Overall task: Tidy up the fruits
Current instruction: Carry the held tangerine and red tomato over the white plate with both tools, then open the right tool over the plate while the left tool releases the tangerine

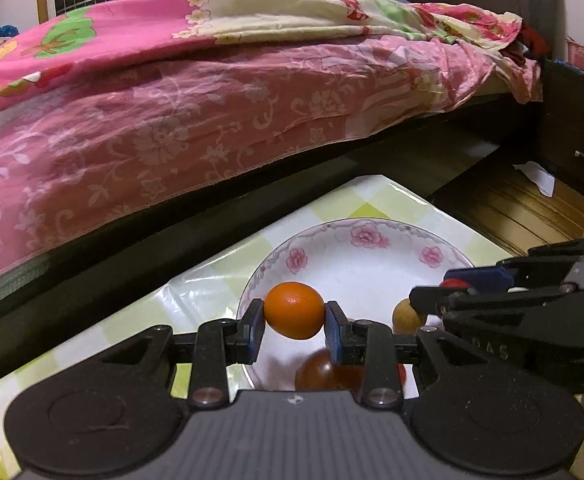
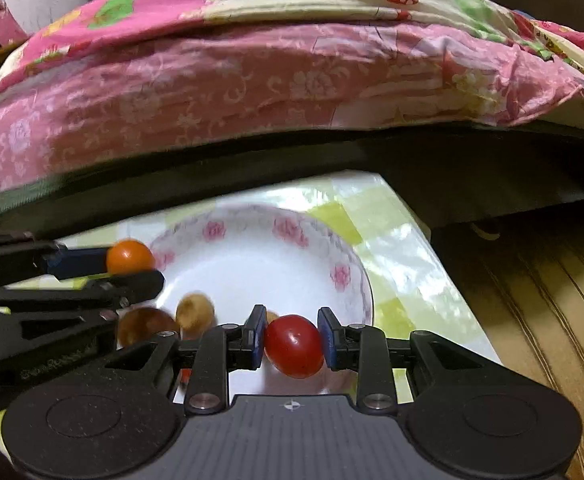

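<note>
While the left hand-held gripper [image 1: 294, 322] clamps an orange fruit [image 1: 294, 310] and the right hand-held gripper [image 2: 292, 340] clamps a red tomato [image 2: 294, 345], both above the plate [image 2: 362, 280] on the counter [image 2: 404, 248], each should lower gently before releasing, clear of the fruits already lying there.

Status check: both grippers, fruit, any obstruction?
Left gripper shut on orange fruit. Right gripper shut on red tomato. Both over plate; three fruits already in it. Nothing in the way.

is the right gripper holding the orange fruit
No, the right gripper is shut on a red tomato; the left gripper holds the orange fruit.
</note>
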Action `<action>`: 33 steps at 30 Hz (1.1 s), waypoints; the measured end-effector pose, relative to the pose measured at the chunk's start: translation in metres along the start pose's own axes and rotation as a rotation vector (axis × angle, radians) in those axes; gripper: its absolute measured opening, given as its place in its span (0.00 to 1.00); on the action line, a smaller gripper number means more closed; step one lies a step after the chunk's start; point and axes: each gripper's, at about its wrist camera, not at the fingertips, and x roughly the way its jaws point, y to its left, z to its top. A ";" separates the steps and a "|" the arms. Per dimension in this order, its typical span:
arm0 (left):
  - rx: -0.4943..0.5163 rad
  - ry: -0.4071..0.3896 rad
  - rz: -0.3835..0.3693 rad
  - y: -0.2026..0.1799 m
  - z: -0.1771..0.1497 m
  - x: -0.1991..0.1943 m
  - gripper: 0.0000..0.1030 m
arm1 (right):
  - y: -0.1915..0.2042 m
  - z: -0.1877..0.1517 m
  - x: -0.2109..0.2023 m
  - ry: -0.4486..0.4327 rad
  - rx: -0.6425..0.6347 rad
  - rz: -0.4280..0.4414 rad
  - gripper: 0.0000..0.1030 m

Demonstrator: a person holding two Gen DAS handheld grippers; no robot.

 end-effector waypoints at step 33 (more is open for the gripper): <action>0.035 0.031 0.012 -0.001 0.003 0.023 0.39 | 0.003 0.022 0.031 -0.037 -0.001 0.014 0.30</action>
